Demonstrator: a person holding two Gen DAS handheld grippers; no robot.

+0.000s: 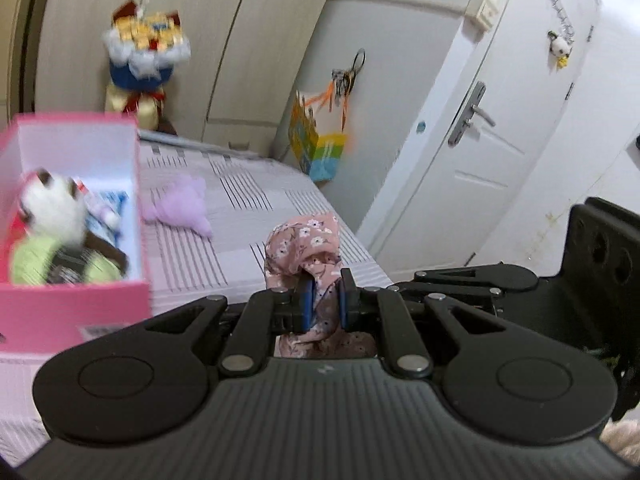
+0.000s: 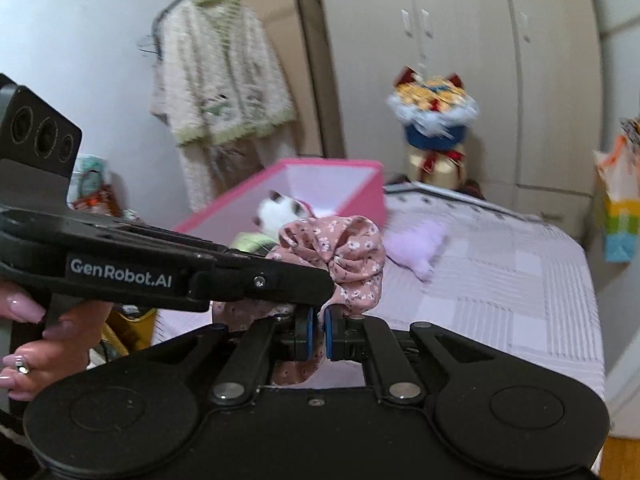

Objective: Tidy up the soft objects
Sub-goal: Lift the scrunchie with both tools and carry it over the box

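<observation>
Motion blur smears the plush toy (image 1: 52, 208), half-hidden inside the pink box (image 1: 72, 300).

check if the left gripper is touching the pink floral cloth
Touching. In the left wrist view the left gripper has its blue pads clamped on the pink floral cloth, which bunches up above them with no gap.

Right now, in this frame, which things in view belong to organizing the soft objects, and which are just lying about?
Part of the job:
- pink floral cloth, clamped by both the left gripper and the right gripper
- pink box holding a plush toy
- purple soft item on the bed

Just lying about:
- bouquet
- colourful gift bag
- keys
- hanging cardigan
</observation>
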